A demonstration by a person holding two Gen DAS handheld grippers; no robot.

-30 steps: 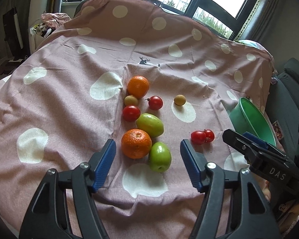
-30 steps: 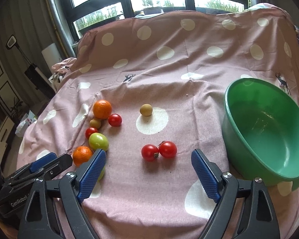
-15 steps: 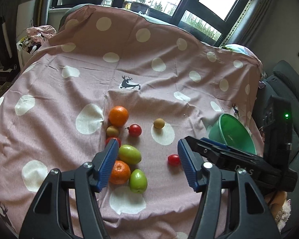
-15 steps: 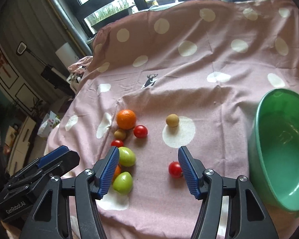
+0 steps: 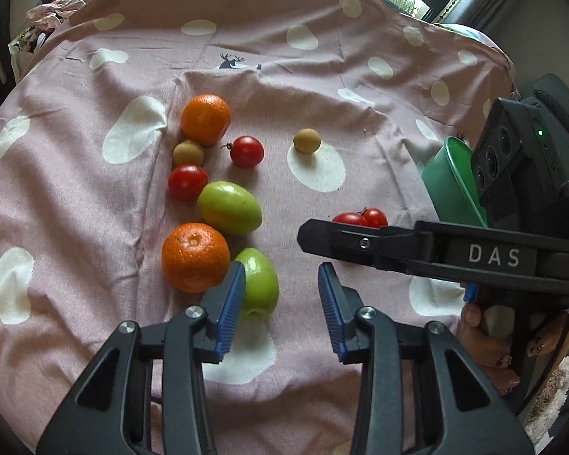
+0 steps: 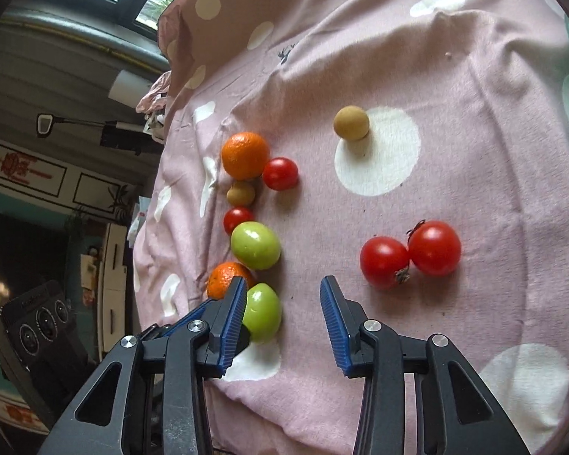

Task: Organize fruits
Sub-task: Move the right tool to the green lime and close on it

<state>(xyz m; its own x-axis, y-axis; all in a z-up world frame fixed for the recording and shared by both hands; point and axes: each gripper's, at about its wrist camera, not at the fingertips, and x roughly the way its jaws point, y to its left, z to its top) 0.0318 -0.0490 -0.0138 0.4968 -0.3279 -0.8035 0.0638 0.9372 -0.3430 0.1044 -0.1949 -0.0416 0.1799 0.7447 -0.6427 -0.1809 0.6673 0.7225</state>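
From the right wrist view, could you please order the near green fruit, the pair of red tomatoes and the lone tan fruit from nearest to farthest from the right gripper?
1. Near green fruit, beside the left finger.
2. Pair of red tomatoes, ahead, right.
3. Lone tan fruit, far, on a white dot.

Bare cloth (image 6: 455,121) right of the fruit column (2 tomatoes (image 6: 409,252) intrude).

Left black plastic clamp-style gripper (image 5: 280,299) carried ribbed blue fingers (image 5: 229,309) and silver pivot screws. Right black clamp-style gripper (image 6: 280,314) matched; its side bore white "DAS" lettering.
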